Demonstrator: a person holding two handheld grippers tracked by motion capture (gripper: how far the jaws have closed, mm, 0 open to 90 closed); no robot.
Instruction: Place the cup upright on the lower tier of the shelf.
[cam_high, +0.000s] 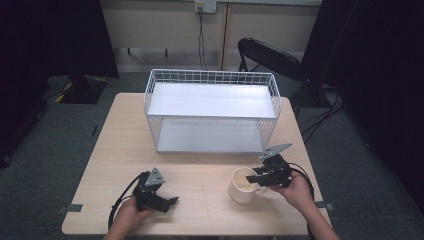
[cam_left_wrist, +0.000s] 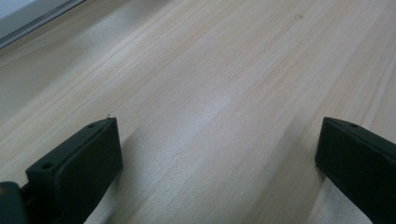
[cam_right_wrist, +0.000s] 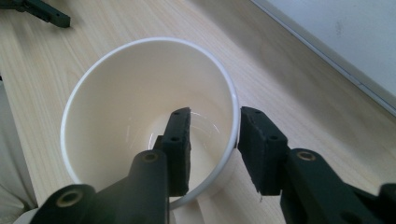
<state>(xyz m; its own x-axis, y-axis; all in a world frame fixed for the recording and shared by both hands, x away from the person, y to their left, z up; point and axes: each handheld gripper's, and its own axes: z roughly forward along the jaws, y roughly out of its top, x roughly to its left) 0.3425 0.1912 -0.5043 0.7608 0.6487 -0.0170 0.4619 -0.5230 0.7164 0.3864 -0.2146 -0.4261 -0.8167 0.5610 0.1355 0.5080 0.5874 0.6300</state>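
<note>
Right gripper (cam_right_wrist: 214, 149) straddles the glossy cream mug (cam_right_wrist: 140, 93) rim, jaws narrow, unpressed; left gripper (cam_left_wrist: 217, 158) wide over grained wood table (cam_left_wrist: 224, 70).

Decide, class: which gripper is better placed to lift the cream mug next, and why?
Right. The right gripper already straddles the mug wall, one jaw inside and one outside. The left gripper rests open over bare table, apart from the mug.

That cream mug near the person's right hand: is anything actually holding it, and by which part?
The right gripper straddles the mug's rim wall, one jaw inside, one outside, with a gap still visible inside, so no firm hold yet. The left gripper is open over bare table.
</note>
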